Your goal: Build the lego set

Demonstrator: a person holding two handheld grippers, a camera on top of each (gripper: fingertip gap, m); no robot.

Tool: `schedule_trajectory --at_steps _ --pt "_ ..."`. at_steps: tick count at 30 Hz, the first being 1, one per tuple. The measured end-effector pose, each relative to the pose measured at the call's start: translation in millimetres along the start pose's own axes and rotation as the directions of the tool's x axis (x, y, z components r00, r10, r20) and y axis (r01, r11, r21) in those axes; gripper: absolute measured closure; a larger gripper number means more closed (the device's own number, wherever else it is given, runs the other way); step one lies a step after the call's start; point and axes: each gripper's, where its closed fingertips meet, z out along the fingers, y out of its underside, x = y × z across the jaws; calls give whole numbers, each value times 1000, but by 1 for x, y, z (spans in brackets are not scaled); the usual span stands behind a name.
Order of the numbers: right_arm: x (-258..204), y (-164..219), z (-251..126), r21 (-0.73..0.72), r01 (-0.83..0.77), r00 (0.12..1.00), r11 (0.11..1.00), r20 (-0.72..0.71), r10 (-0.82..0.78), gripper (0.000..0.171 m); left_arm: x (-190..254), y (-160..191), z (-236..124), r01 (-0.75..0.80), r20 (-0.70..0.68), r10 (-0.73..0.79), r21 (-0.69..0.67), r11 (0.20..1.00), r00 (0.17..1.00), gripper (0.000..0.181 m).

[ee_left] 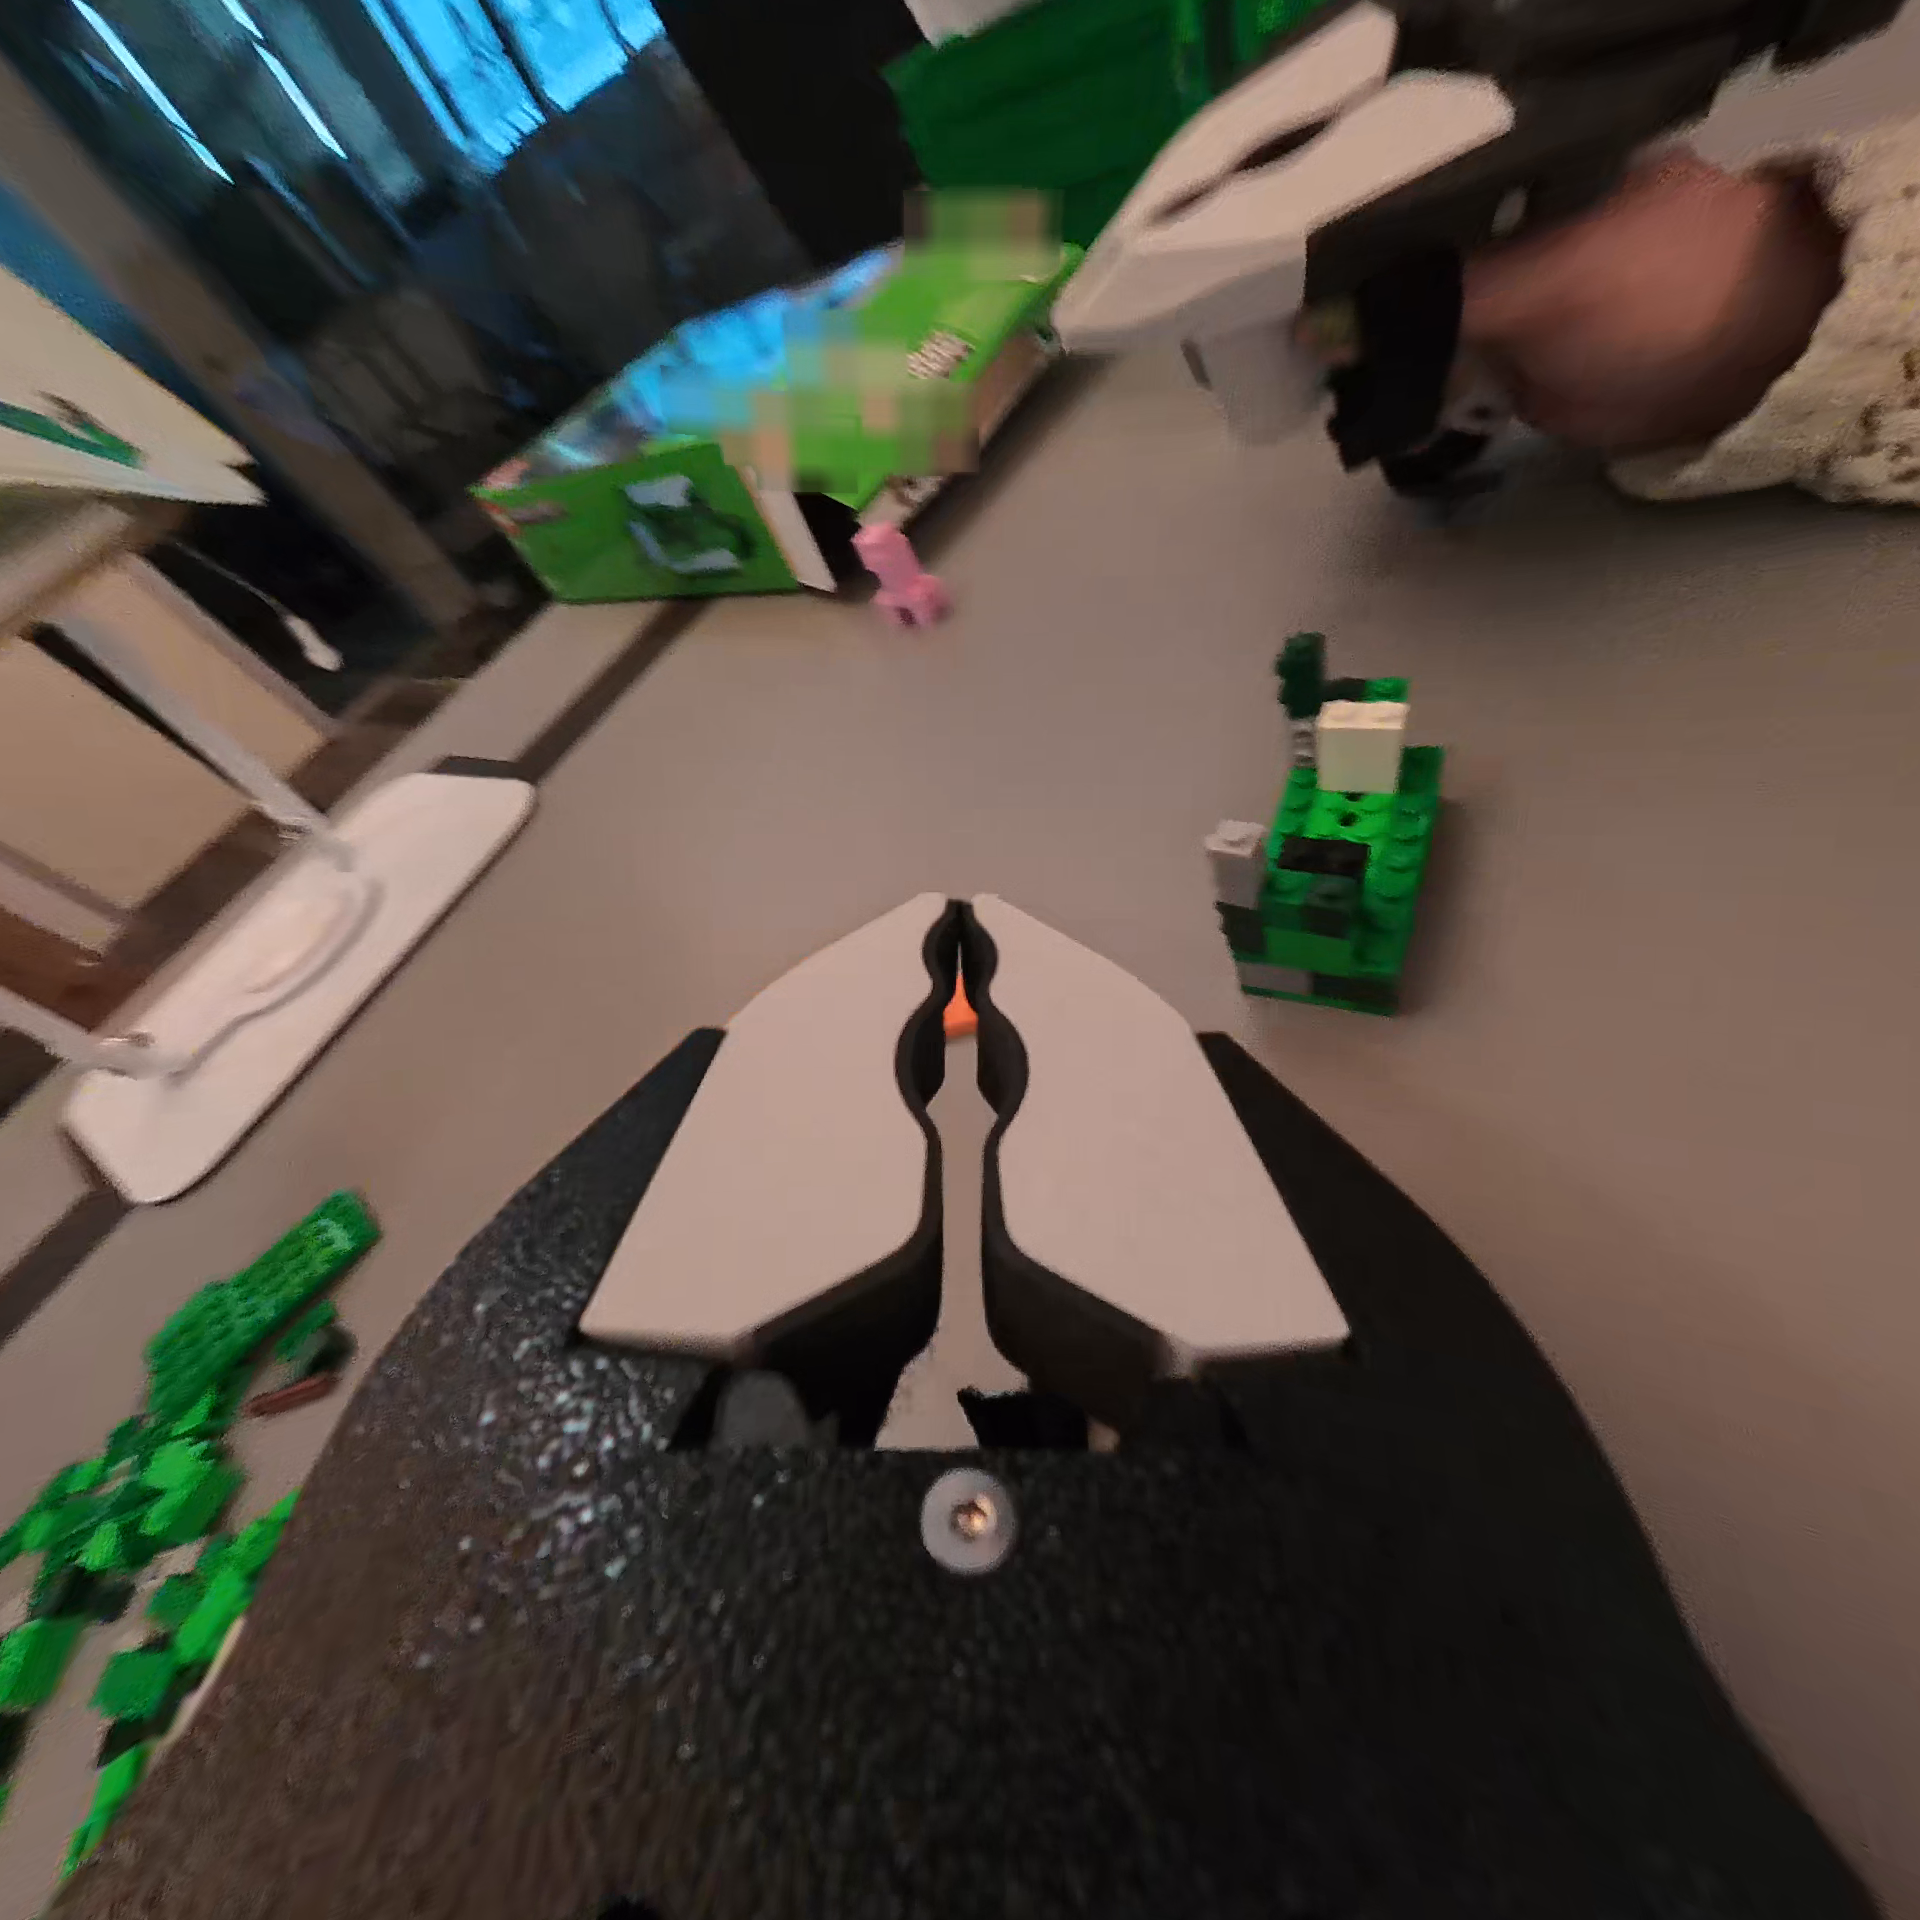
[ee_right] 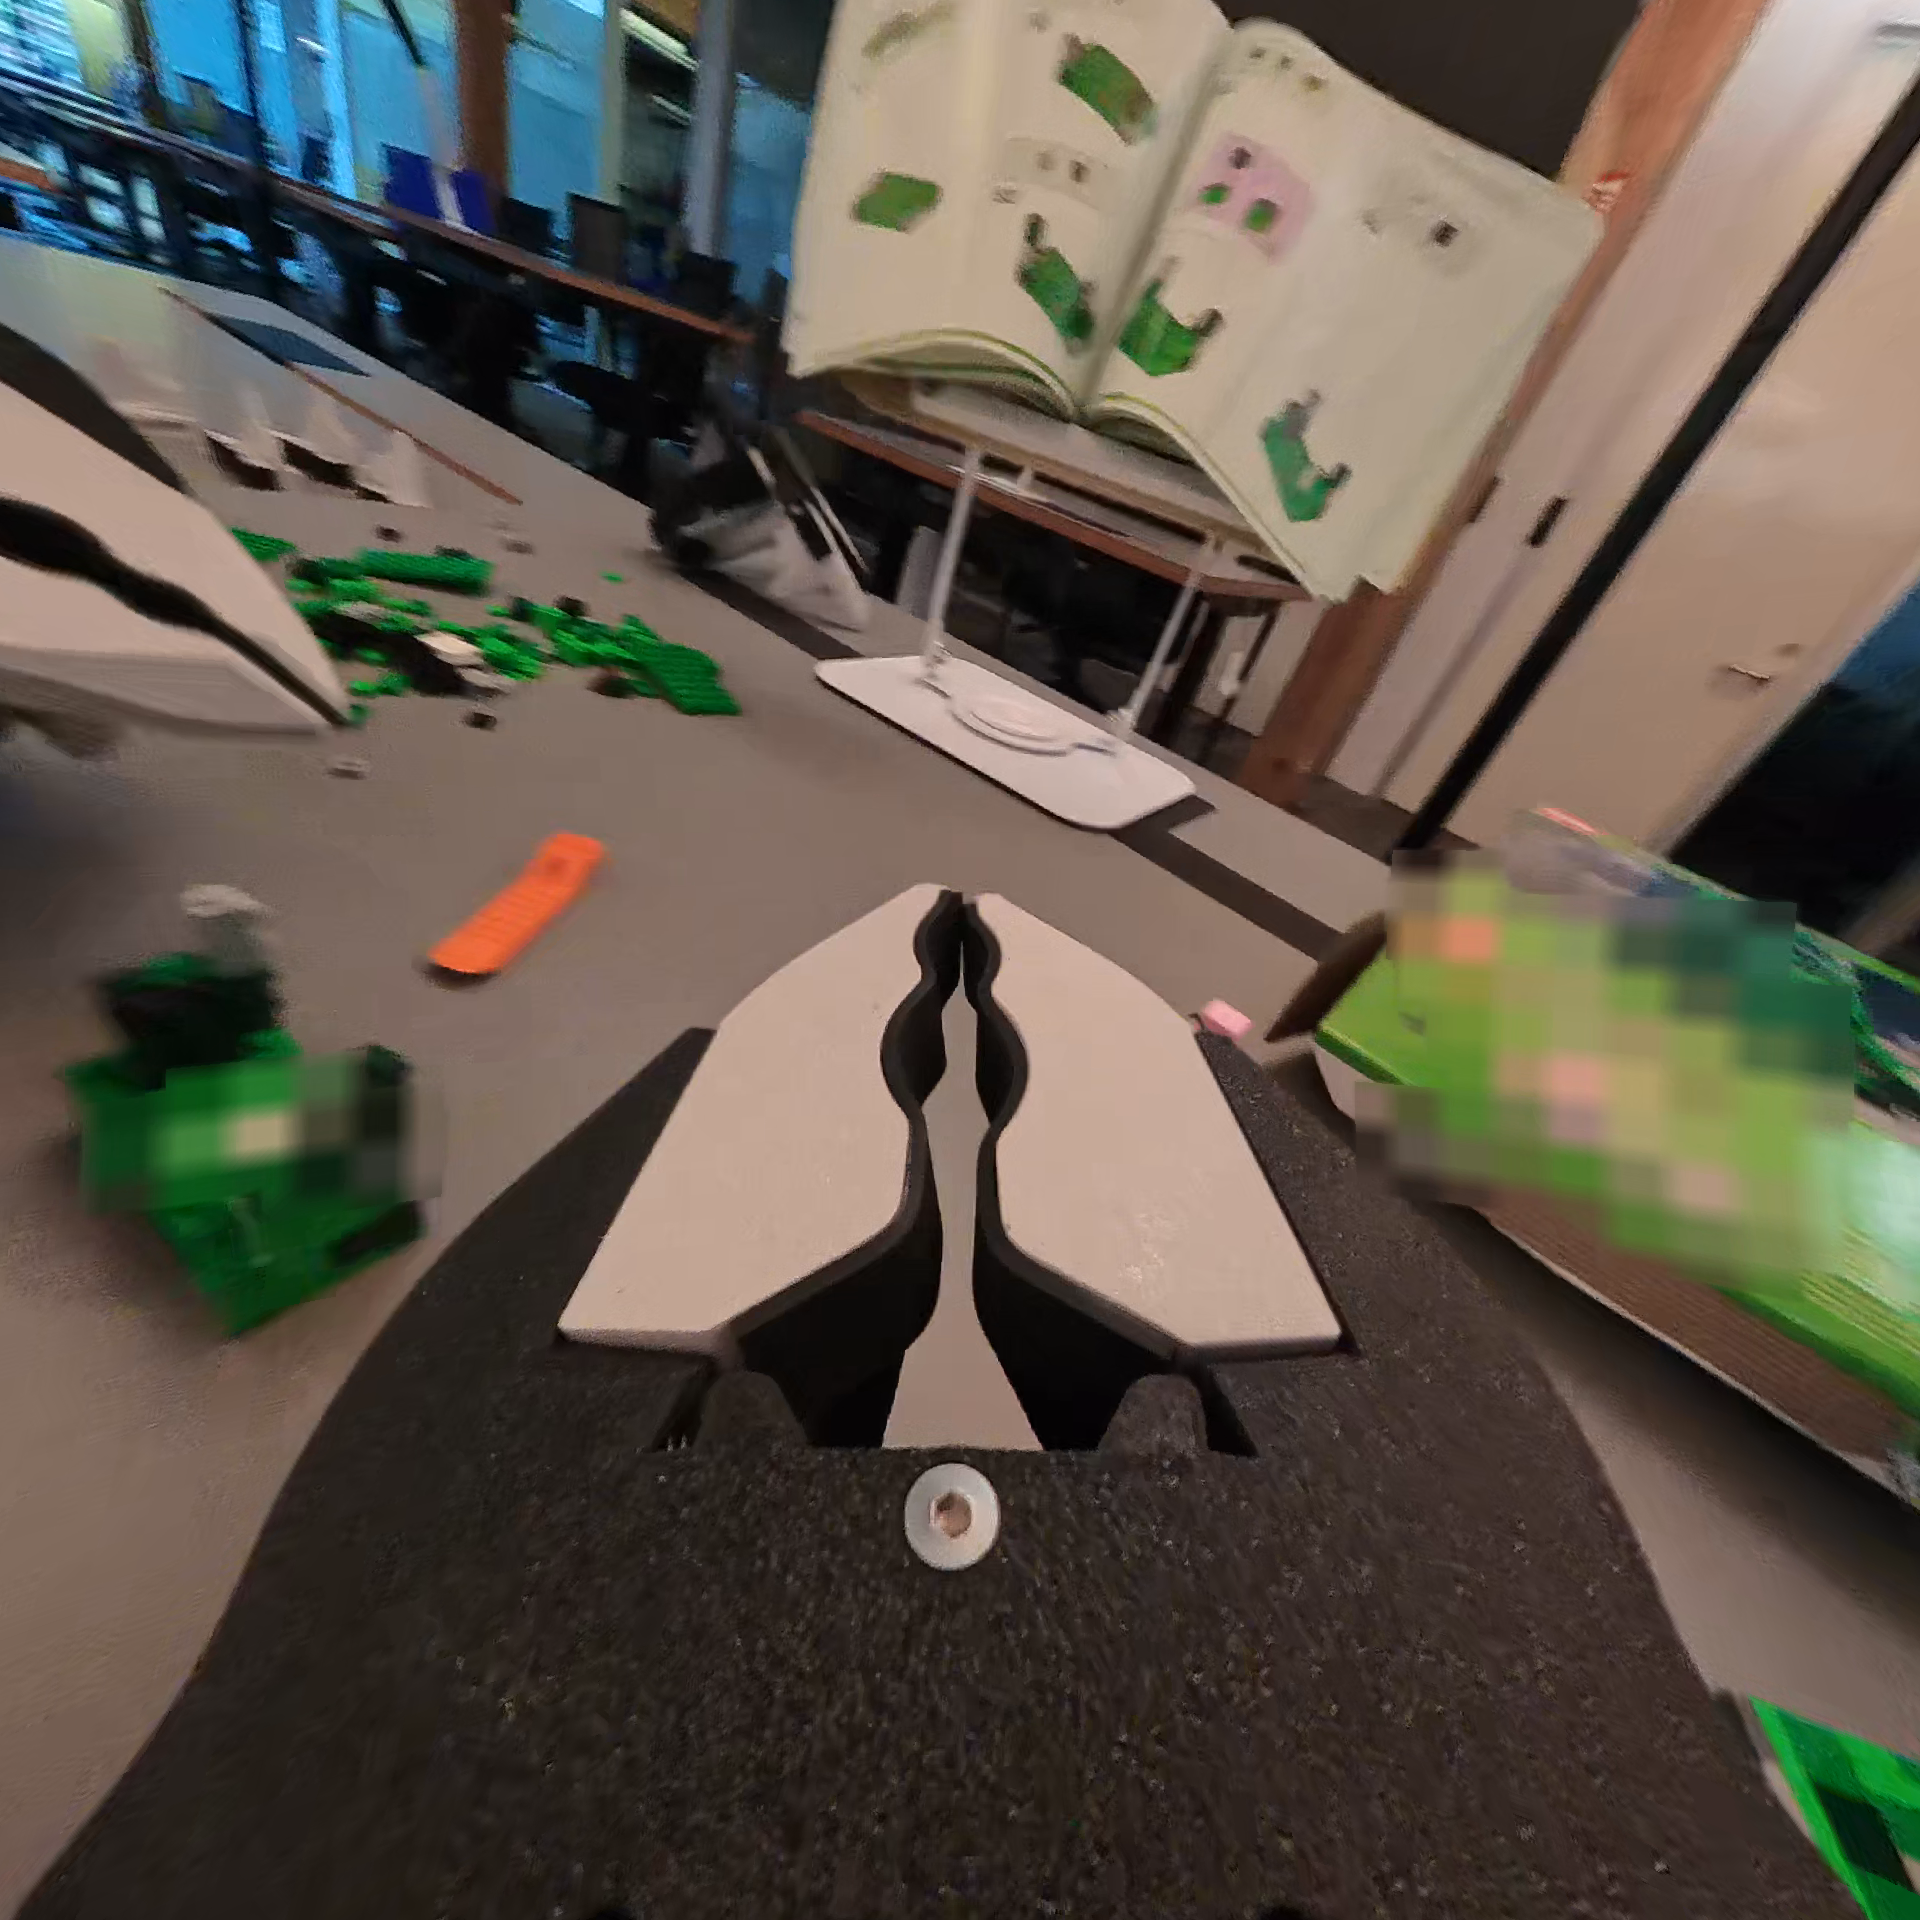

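A partly built green lego model with a white block on top stands on the grey table, right of my left gripper. That gripper is shut and empty. A bit of the orange separator tool shows through the gap between its fingers, lying on the table below. My right gripper is also shut and empty above the table. The model lies to its left and the orange separator ahead-left. The right gripper, held by a hand, shows at the top right of the left wrist view.
Loose green bricks lie in a pile, which also shows in the left wrist view. An open instruction booklet rests on a white stand. A green set box and a pink lego figure sit beyond. Across from one pair of fingers to the other is roughly 15 centimetres.
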Motion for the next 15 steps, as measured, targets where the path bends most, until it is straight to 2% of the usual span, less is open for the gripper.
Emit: schedule_trajectory --at_steps 3,5,9,12,15 --pt "11 7 7 -19 -77 997 997 -8 77 171 -15 -5 -7 -51 126 45 51 997 991 181" --pt "9 6 9 -4 -66 998 998 1 66 171 -21 -5 -11 -81 184 68 61 995 980 181" --pt "-8 5 11 -7 29 997 1000 68 -28 171 -18 -4 -13 -69 180 55 75 995 982 181" --pt "-31 1 10 26 79 980 997 181 -82 171 -15 -6 -16 -50 180 32 96 994 983 181" --pt "-33 4 12 4 92 978 996 186 -91 171 -18 -3 -20 -45 220 27 77 996 975 181"
